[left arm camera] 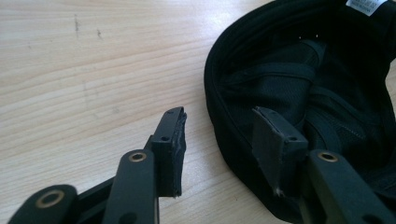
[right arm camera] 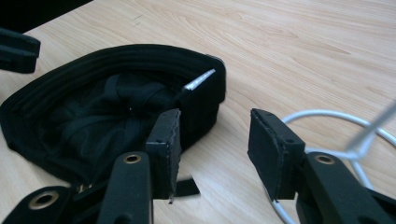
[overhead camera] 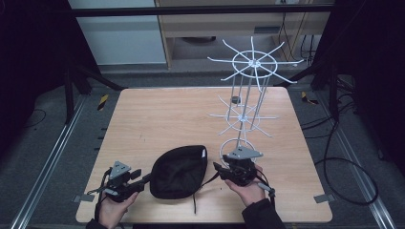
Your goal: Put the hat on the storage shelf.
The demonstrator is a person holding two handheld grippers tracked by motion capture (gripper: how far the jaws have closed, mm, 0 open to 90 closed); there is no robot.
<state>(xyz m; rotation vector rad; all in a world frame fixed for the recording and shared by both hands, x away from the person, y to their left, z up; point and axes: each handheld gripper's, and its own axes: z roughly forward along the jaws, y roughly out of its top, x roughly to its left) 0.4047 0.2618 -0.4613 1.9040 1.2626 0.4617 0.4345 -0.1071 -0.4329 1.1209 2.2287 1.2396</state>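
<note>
**A:** Right, where does the black cap (overhead camera: pixel 179 171) sit from your end?

**B:** I see it upside down on the wooden table (overhead camera: pixel 181 119), near the front edge, its hollow inside facing up and a small white label (overhead camera: pixel 204 152) at its far rim. It lies between my two grippers.

**A:** And the left gripper (overhead camera: pixel 143 180)?

**B:** I hold it level at the cap's left edge. In the left gripper view its jaws stand apart and straddle the rim: one pad (left arm camera: pixel 173 149) is over bare wood just outside, the other (left arm camera: pixel 271 144) is over the inside. I see no squeeze on the fabric.

**A:** The right gripper (overhead camera: pixel 217 169)?

**B:** It is just beside the cap's right edge, jaws apart as well. In the right gripper view one pad (right arm camera: pixel 166 149) is in front of the rim and the other (right arm camera: pixel 271 149) is over the table, nothing pinched between them. A thin black strap (overhead camera: pixel 194 202) trails from the cap toward the table's front edge.

**A:** Anything else near?

**B:** The white wire rack (overhead camera: pixel 246 95) stands behind my right hand (overhead camera: pixel 248 191), its base ring close to that gripper.
</note>
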